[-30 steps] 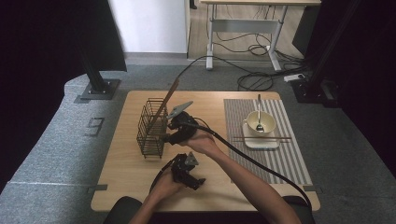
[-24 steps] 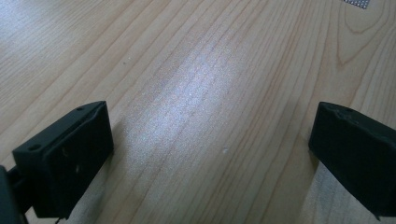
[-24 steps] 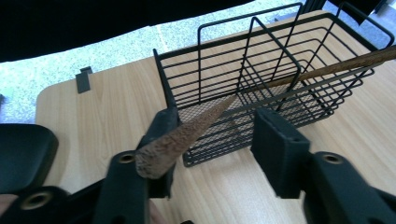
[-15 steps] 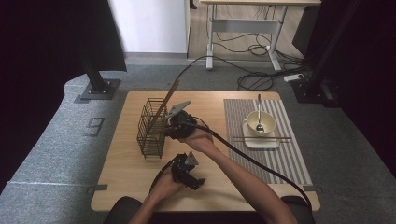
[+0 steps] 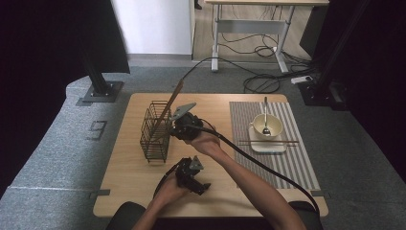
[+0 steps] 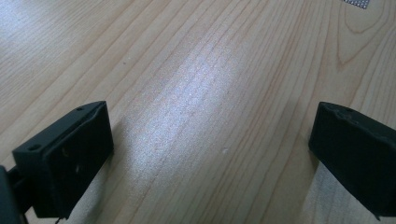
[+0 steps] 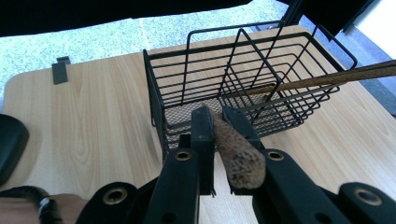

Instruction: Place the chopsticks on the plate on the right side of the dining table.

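Wooden table (image 5: pixel 124 182), right tool (image 7: pixel 217 122) just closed — gripping chopstick (image 7: pixel 236 156), wire basket (image 7: pixel 243 79)

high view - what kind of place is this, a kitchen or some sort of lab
Most likely a lab or recording studio, not a kitchen. A small wooden table stands on grey carpet between black curtains, loose cables lie on the floor by a desk frame, and the place setting, a bowl on a striped mat, looks staged.

Two chopsticks (image 7: pixel 236 156) at wire basket (image 5: pixel 154 132); one more across bowl (image 5: pixel 266 126); one spoon (image 5: pixel 265 117).
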`<state>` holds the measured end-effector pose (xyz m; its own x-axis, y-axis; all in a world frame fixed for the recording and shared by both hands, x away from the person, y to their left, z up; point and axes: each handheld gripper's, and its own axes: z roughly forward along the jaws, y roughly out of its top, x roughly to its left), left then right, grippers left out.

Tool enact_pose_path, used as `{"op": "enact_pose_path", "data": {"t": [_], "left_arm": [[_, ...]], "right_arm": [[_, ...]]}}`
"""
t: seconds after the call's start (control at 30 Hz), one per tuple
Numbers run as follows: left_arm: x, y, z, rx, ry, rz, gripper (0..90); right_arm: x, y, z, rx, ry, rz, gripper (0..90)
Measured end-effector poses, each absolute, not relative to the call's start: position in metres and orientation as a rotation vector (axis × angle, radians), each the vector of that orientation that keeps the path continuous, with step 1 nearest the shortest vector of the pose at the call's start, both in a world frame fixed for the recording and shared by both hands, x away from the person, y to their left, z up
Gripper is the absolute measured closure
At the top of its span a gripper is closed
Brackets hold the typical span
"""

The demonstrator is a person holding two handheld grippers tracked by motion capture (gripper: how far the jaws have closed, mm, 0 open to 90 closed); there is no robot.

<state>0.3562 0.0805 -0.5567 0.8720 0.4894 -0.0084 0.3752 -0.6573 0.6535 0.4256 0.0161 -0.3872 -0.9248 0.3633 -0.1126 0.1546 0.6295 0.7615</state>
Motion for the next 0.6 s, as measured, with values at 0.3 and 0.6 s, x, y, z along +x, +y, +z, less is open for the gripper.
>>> {"op": "enact_pose_path", "data": {"t": [0.3,0.6], "left_arm": [[0.356,0.08,-0.557,2.358,0.623,0.221,0.0],[0.356,0.08,-0.557,2.357,0.627,0.22,0.0]], "right_arm": [[0.42,0.008,-0.373,0.38,2.613,1.214,82.2],[0.416,-0.004,-0.36,0.381,2.635,1.251,82.2]]}}
